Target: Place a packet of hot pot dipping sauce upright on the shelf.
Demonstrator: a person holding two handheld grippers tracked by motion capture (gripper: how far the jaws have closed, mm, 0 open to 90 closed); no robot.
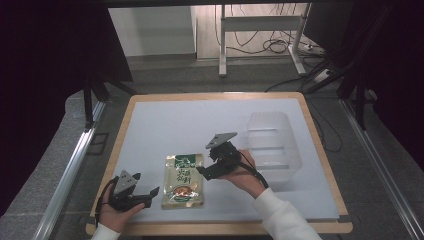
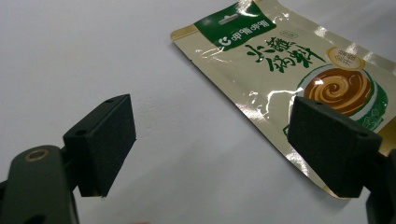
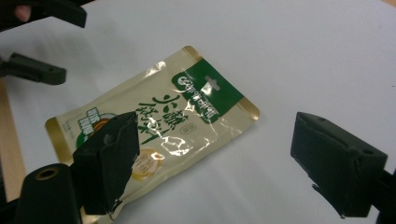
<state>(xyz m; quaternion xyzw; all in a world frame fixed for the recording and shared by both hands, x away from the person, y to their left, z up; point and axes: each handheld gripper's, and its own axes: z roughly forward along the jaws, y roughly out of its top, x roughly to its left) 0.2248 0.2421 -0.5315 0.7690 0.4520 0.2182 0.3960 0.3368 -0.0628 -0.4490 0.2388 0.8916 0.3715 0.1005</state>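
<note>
A gold and green food pouch (image 1: 184, 181) lies flat on the white mat near the table's front edge. My left gripper (image 1: 150, 196) rests low to the pouch's left, open and pointing at its lower left edge. In the left gripper view the pouch (image 2: 289, 60) lies beyond the open left gripper (image 2: 217, 140), partly behind one jaw. My right gripper (image 1: 202, 172) hovers at the pouch's upper right corner, open and empty. In the right gripper view the pouch (image 3: 163, 121) lies under the spread right gripper (image 3: 219, 158), and the left gripper's fingers (image 3: 42, 72) show at the far side.
A clear plastic bin (image 1: 272, 145) stands on the mat's right side, just behind my right hand. The white mat (image 1: 175, 125) is bordered by the wooden table rim (image 1: 215, 95). Desk legs and cables (image 1: 270, 45) lie on the floor beyond.
</note>
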